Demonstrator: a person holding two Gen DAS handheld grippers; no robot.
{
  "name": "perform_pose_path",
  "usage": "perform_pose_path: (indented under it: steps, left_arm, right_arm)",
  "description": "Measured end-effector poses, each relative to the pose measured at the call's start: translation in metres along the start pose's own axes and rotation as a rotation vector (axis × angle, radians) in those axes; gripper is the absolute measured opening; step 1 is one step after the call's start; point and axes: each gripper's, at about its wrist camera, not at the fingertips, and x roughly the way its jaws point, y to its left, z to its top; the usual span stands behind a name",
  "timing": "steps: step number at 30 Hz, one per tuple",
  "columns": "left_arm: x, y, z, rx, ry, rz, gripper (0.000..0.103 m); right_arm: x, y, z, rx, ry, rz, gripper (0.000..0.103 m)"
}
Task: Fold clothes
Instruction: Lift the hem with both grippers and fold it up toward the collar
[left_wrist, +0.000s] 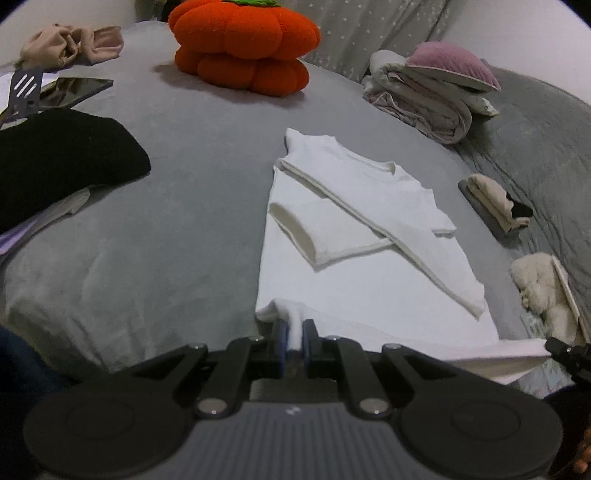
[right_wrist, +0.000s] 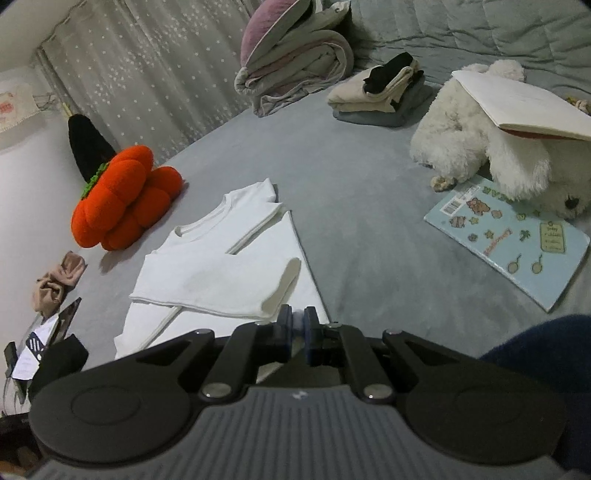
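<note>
While both sleeves lie folded across the white shirt (left_wrist: 369, 236), each gripper's fingers (left_wrist: 293, 338) (right_wrist: 298, 330) pinch its hem.

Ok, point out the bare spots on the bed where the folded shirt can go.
Widest bare patch: the grey bed cover left of the white shirt, bounded by the black garment and the orange pumpkin cushion. A second bare strip runs between the shirt and the blue booklet. It is crowded near the plush dog, the folded stack and the bedding roll.

Bedroom: grey bed (left_wrist: 147, 229), plush toys (right_wrist: 480, 147)
</note>
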Motion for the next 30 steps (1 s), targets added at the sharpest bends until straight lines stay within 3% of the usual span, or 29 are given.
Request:
perform_pose_path:
  steps: [9, 18, 20, 23, 26, 30]
  left_arm:
    - [0.006, -0.002, -0.007, 0.056, 0.025, 0.046, 0.009]
    - [-0.006, 0.002, -0.013, 0.073, 0.050, 0.041, 0.013]
    - [-0.013, 0.008, -0.015, 0.067, 0.060, 0.029, 0.014]
    - [-0.024, 0.015, -0.014, 0.059, 0.058, 0.007, 0.022]
    - [-0.021, 0.010, -0.004, 0.084, 0.035, -0.002, 0.031]
    - [-0.002, -0.005, 0.013, 0.141, -0.007, -0.008, 0.034]
  right_arm:
    - [-0.016, 0.005, -0.010, -0.044, 0.011, 0.014, 0.008]
    - [-0.023, 0.011, -0.007, -0.091, 0.013, 0.029, 0.009]
    - [-0.030, 0.012, -0.003, -0.118, -0.010, 0.008, 0.014]
    - [-0.036, 0.012, 0.007, -0.152, -0.045, -0.017, 0.015]
    - [-0.022, 0.011, 0.014, -0.163, -0.032, -0.028, 0.015]
    - [0.017, 0.028, 0.017, -0.195, 0.021, 0.036, 0.015]
